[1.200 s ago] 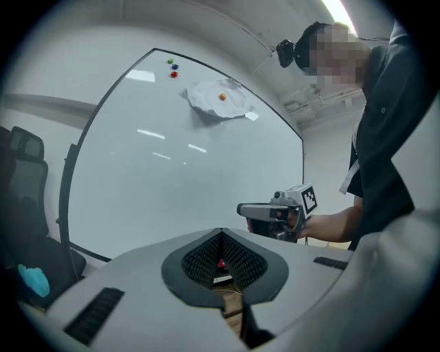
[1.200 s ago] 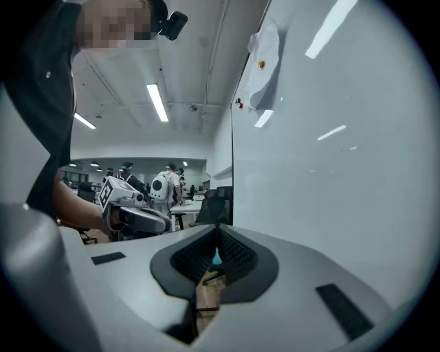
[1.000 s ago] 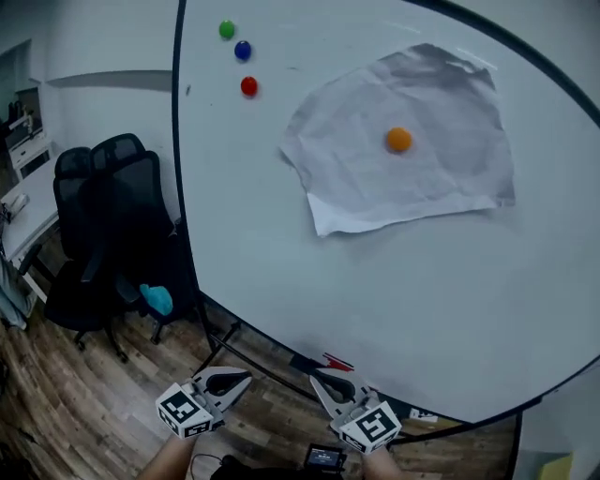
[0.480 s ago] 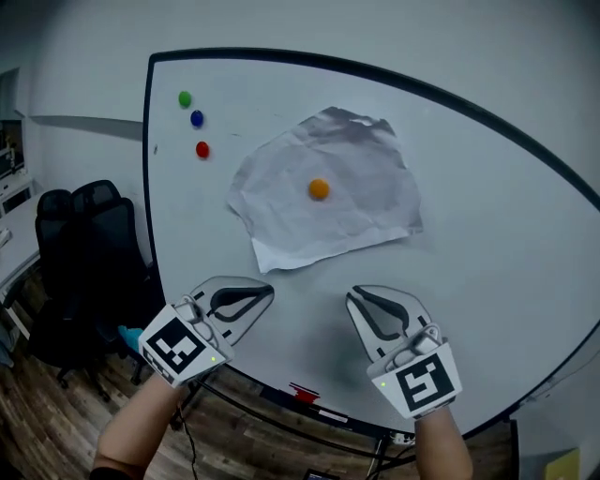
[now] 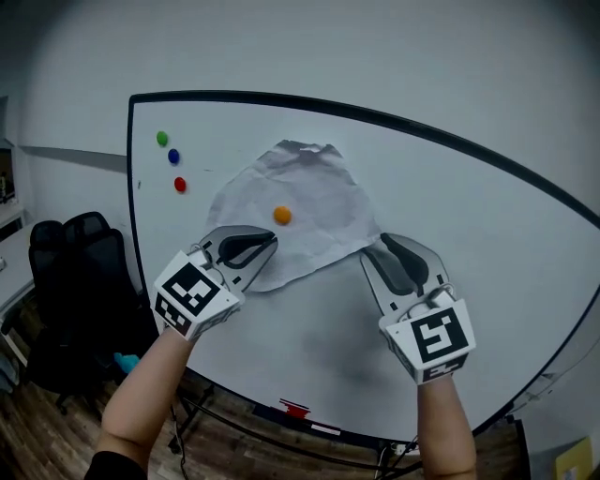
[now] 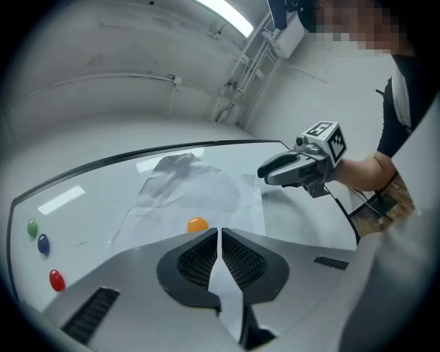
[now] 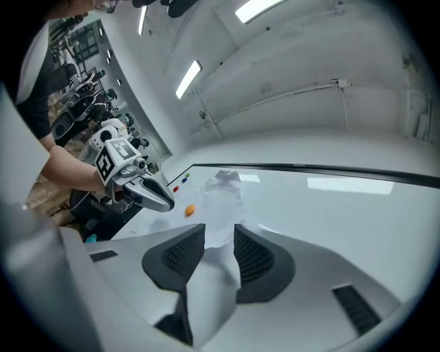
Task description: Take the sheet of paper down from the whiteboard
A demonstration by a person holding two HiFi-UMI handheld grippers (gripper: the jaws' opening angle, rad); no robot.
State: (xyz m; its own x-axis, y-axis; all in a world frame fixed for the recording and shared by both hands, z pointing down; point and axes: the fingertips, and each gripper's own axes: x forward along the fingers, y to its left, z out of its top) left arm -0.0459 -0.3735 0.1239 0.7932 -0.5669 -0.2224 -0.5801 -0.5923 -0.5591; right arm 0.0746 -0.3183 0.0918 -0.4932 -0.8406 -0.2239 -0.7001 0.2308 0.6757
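While an orange magnet [image 5: 282,215] pins the crumpled sheet of paper [image 5: 309,187] to the whiteboard [image 5: 469,244], both grippers stand at its lower edge. Left gripper [image 5: 270,244]: jaws pressed together at the sheet's lower left. Right gripper [image 5: 382,247]: jaws spread, having just been opening; the sheet's lower right corner is seen through the gap, unpinched.

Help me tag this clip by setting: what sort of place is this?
Probably an office or meeting room: a large whiteboard with a sheet of paper held by an orange magnet, black office chairs beside it, and strip lights overhead.
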